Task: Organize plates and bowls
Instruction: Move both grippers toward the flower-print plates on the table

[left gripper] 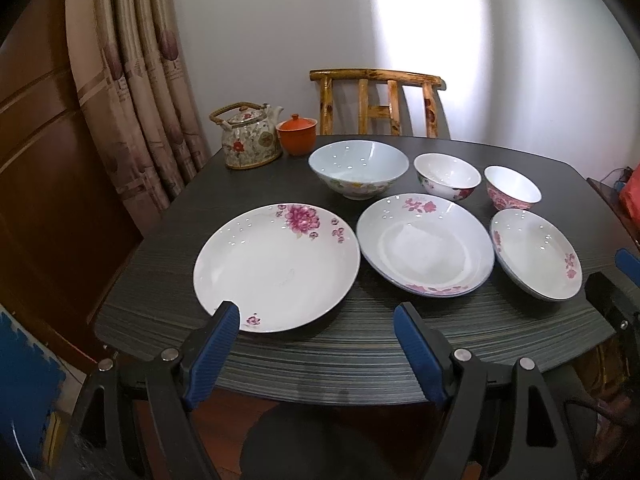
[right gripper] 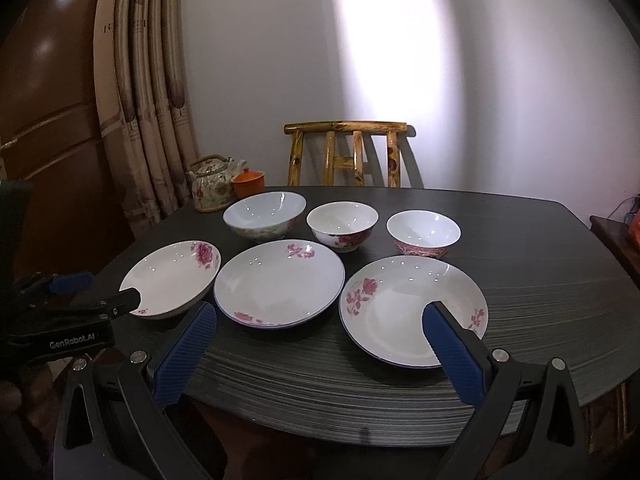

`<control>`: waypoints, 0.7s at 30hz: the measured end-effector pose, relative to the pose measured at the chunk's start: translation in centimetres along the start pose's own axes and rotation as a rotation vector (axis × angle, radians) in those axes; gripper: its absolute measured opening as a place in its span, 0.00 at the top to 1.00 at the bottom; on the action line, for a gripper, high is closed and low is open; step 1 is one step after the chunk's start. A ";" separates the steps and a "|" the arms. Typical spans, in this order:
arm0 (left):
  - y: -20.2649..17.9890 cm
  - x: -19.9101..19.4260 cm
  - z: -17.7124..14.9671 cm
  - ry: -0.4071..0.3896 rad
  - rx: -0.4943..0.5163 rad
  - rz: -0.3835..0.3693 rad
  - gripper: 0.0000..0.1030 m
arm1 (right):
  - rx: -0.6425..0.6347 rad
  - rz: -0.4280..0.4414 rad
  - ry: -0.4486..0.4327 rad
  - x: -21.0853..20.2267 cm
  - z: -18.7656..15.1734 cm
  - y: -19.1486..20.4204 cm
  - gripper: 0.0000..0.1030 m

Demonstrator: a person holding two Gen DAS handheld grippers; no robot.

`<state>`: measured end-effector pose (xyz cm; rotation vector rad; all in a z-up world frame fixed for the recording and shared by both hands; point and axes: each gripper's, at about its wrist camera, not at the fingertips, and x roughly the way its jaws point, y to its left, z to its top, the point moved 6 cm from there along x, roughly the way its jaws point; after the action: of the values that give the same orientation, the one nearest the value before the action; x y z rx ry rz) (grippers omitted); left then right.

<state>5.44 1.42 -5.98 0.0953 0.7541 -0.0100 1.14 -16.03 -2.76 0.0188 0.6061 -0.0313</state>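
Note:
Three white floral plates lie in a front row on the dark table [left gripper: 360,344]: a large left plate [left gripper: 276,268] [right gripper: 172,276], a middle plate [left gripper: 426,244] [right gripper: 280,282] and a right plate [left gripper: 536,252] [right gripper: 412,310]. Behind them stand a pale blue bowl [left gripper: 359,172] [right gripper: 264,214], a white rose bowl [left gripper: 447,176] [right gripper: 342,224] and a pink bowl [left gripper: 512,188] [right gripper: 423,232]. My left gripper [left gripper: 316,312] [right gripper: 96,292] is open and empty at the large plate's near edge. My right gripper [right gripper: 320,312] [left gripper: 624,276] is open and empty over the front edge, between the middle and right plates.
A floral teapot [left gripper: 250,138] [right gripper: 212,186] and an orange lidded cup [left gripper: 297,133] [right gripper: 248,183] stand at the back left corner. A wooden chair [left gripper: 378,100] [right gripper: 346,152] is behind the table. Curtains [left gripper: 140,92] hang to the left.

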 end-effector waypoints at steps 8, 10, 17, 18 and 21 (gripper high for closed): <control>0.8 0.6 0.0 0.024 -0.016 0.014 0.21 | 0.010 0.083 0.061 1.1 0.4 0.7 0.00; 1.1 0.7 0.0 0.028 -0.013 0.026 0.21 | -0.004 0.114 0.077 1.5 0.5 1.3 0.00; 2.7 1.4 0.6 0.039 -0.028 0.053 0.21 | -0.041 0.182 0.091 2.3 2.3 3.2 0.00; 3.0 1.5 0.6 0.040 -0.029 0.056 0.21 | -0.047 0.193 0.095 2.5 2.6 3.5 0.00; 4.1 2.0 0.9 0.052 -0.040 0.062 0.21 | -0.058 0.228 0.119 3.2 3.3 4.6 0.00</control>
<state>7.66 5.43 -6.34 0.0812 0.8029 0.0670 5.83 -11.65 -1.80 0.0335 0.7209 0.2094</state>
